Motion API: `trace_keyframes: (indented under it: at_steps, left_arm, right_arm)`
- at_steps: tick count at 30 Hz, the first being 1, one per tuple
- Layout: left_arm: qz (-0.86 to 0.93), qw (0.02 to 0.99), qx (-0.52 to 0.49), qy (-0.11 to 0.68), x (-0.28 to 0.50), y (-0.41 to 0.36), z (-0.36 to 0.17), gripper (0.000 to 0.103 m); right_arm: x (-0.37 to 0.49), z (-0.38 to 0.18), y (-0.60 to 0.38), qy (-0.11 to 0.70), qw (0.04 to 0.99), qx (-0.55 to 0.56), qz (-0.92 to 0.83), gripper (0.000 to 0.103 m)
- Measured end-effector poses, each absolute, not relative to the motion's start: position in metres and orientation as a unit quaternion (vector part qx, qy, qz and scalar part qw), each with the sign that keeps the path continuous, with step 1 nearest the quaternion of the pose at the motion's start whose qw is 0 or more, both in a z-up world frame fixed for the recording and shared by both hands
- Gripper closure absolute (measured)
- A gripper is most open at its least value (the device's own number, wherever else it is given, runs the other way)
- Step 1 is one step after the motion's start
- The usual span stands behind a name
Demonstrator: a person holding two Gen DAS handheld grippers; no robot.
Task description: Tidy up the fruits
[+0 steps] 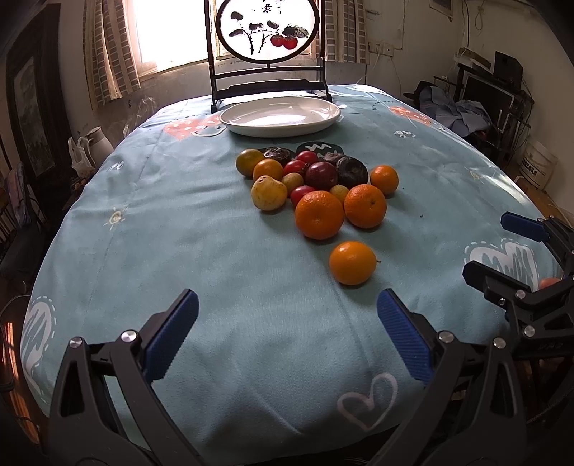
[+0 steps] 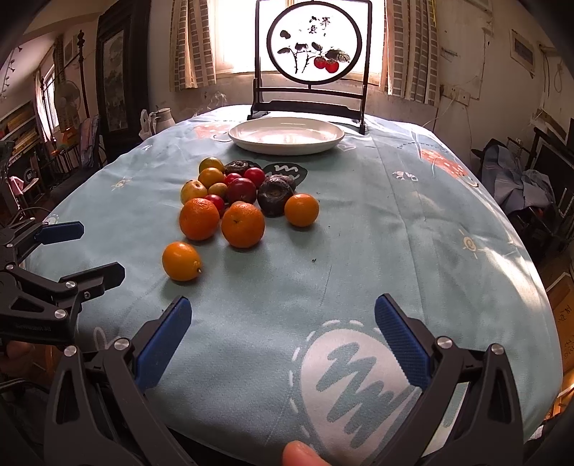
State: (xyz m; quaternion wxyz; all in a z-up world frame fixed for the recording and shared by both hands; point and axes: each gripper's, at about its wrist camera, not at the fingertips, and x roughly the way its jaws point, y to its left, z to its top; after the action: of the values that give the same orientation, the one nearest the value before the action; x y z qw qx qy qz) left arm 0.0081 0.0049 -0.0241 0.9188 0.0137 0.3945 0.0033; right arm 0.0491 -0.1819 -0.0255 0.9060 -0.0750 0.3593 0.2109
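Note:
A pile of fruit lies mid-table: oranges [image 1: 319, 214], a yellow pear [image 1: 268, 193], red tomatoes [image 1: 307, 157], a dark plum [image 1: 321, 175] and dark wrinkled fruits [image 1: 352, 171]. One small orange [image 1: 352, 262] lies apart, nearest me; it also shows in the right wrist view [image 2: 181, 261]. A white plate [image 1: 280, 116] stands empty behind the pile, also in the right wrist view [image 2: 286, 135]. My left gripper [image 1: 287, 308] is open and empty above the near table edge. My right gripper [image 2: 281, 315] is open and empty, to the right of the fruit.
A dark-framed round painted screen [image 1: 267, 30] stands behind the plate. The table carries a light blue patterned cloth [image 1: 179, 215]. A white jug [image 2: 161, 120] sits off the table's far left. Cluttered furniture [image 1: 484, 104] lines the right wall.

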Motion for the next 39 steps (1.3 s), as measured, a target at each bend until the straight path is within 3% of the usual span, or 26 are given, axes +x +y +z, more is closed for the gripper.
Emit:
trace_keyframes:
  at_steps: [8, 13, 18, 26, 29, 36, 39]
  left_arm:
    - [-0.013, 0.913, 0.004, 0.408, 0.019, 0.010, -0.038, 0.002]
    - [-0.028, 0.914, -0.013, 0.404, 0.024, 0.020, -0.044, 0.002]
    - [-0.047, 0.916, -0.021, 0.399, 0.029, 0.027, -0.043, 0.005]
    - [-0.100, 0.910, -0.011, 0.402, 0.044, 0.010, -0.043, 0.027]
    - [-0.117, 0.905, -0.009, 0.409, 0.051, 0.003, -0.044, 0.035]
    - [-0.161, 0.890, -0.007, 0.426, 0.066, -0.016, -0.046, 0.057]
    - [-0.156, 0.890, 0.001, 0.429, 0.074, -0.022, -0.047, 0.057]
  right_arm:
    - [0.086, -0.024, -0.183, 0.362, 0.900, -0.043, 0.240, 0.003]
    - [0.141, -0.033, -0.169, 0.387, 0.887, -0.061, 0.243, 0.025]
    - [0.184, -0.045, -0.166, 0.419, 0.874, -0.037, 0.244, 0.039]
    - [0.211, -0.062, -0.161, 0.466, 0.841, 0.010, 0.276, 0.049]
    - [0.213, -0.062, -0.159, 0.465, 0.842, 0.004, 0.275, 0.063]
    - [0.198, -0.053, -0.174, 0.442, 0.855, 0.013, 0.271, 0.064]
    - [0.186, -0.052, -0.186, 0.435, 0.860, 0.022, 0.267, 0.064]
